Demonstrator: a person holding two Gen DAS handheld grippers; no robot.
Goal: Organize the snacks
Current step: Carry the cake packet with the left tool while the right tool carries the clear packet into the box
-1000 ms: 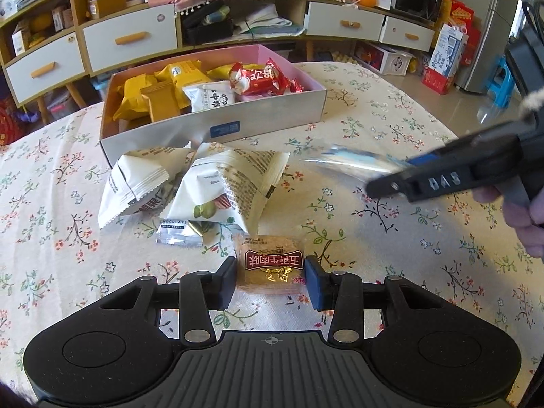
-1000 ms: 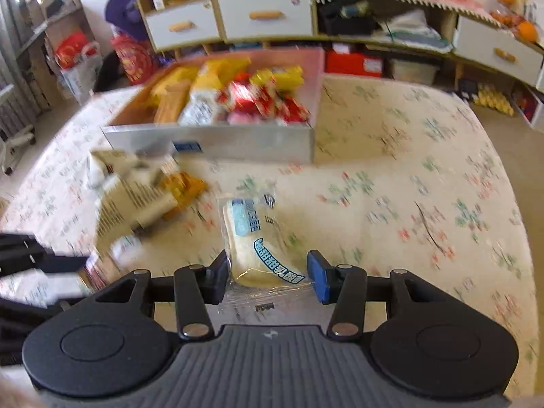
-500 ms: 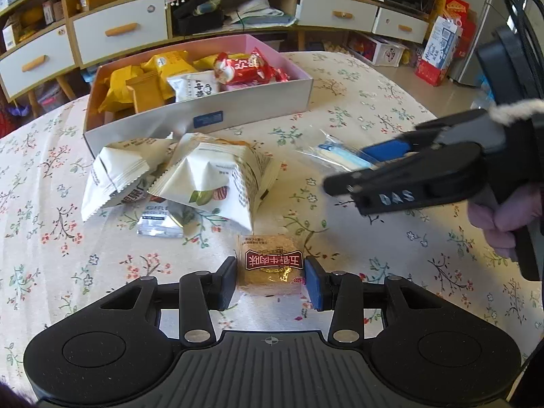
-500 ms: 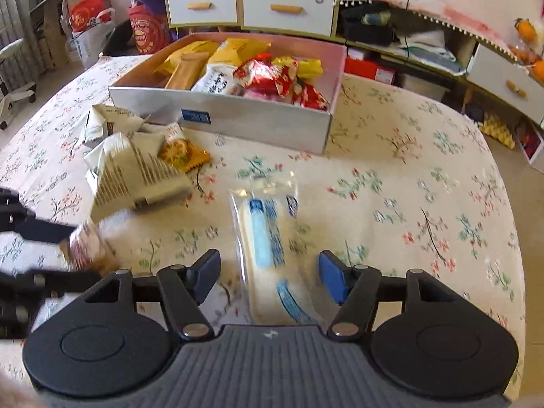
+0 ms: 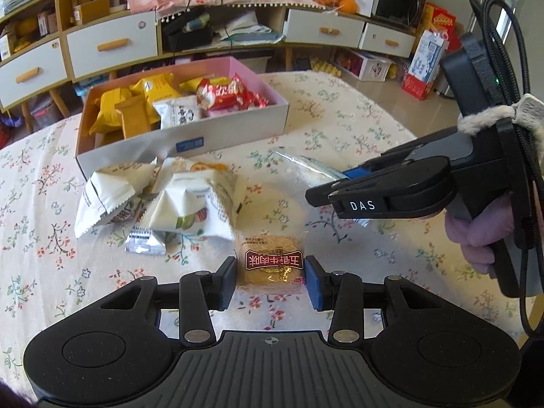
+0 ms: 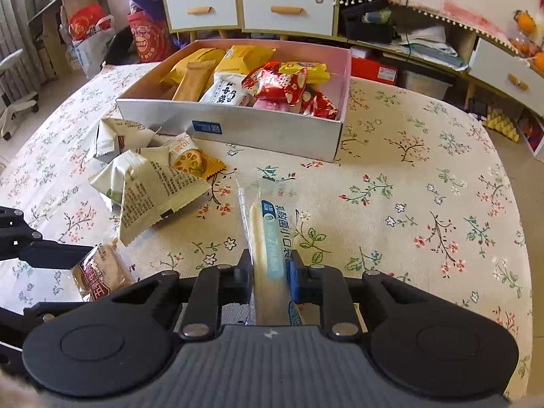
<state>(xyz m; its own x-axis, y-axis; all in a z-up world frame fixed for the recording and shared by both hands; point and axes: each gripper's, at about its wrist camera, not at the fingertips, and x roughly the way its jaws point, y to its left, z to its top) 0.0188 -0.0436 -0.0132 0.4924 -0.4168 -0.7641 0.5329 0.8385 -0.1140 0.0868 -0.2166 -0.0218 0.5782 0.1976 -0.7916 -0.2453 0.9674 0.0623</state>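
Right hand-held gripper (image 6: 270, 277): jaws just closed, now clamped on one long clear-wrapped snack stick (image 6: 268, 238) with blue print; its far end points toward the box, lifted off the surface or not, cannot tell. Left hand-held gripper (image 5: 271, 280): pads on either side of one square brown biscuit pack (image 5: 270, 264) with a dark red label, clamped on it, near edge of the floral-cloth surface (image 5: 357, 129).

One open box (image 5: 238, 136), pink inside, grey wall, sits at the far side of the surface. Inside: several yellow packs, one tan pack, one white pack, a few red-and-white packs; exact count unclear where they overlap.

Loose pile on the surface, near side of the box, left of the stick: two large white pouches (image 5: 190, 204), one orange-edged sachet (image 6: 195, 165), one small silver sachet (image 5: 144, 242). The pile touches the box wall or lies just beside it.

One hand (image 5: 476, 231) in view, holding the right tool's grip.
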